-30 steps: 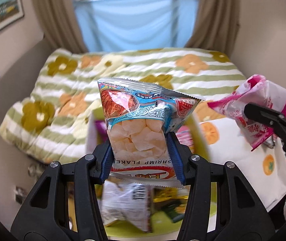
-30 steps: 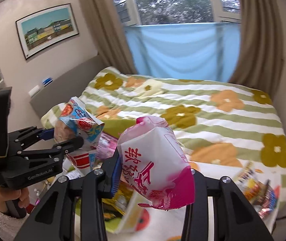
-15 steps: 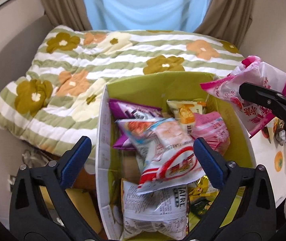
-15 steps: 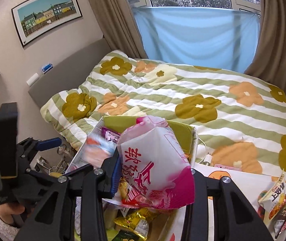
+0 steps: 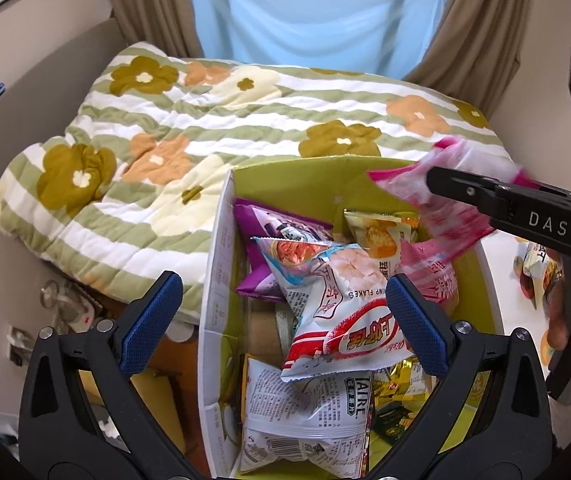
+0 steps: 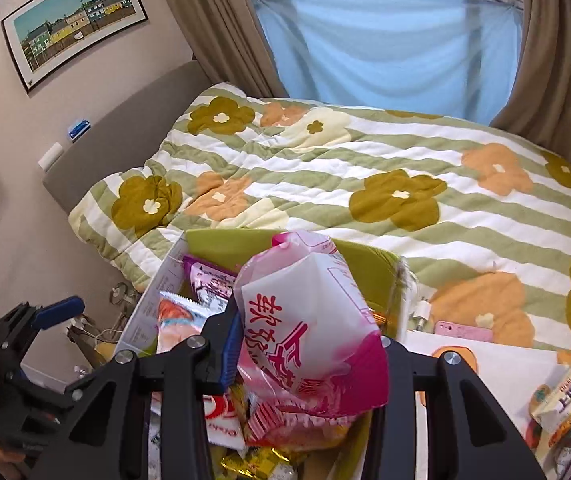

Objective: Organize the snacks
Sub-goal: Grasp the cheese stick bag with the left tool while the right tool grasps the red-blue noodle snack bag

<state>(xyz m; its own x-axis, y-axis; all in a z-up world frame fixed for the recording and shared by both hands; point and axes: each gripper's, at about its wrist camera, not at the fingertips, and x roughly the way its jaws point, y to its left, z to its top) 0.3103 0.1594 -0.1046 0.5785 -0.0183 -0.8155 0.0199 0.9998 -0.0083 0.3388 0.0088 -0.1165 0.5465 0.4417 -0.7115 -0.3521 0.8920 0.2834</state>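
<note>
in the left wrist view the left gripper [image 5: 283,312] stood wide open at the bottom of the frame, its blue pads far apart and gripping nothing, having just let its jaws spread. below and between them the shrimp flakes bag [image 5: 333,300] lay loose on top of the other packets inside the green box [image 5: 305,184], at centre frame. at the right edge the right gripper [image 5: 437,184] reached in over the box's far right corner, clamped on the pink and white snack bag [image 5: 445,216]. in the right wrist view that bag [image 6: 309,308] filled the lower centre, pinched between nearly closed jaws, above the box. the flowered quilt [image 6: 365,184] spread across the middle behind.
</note>
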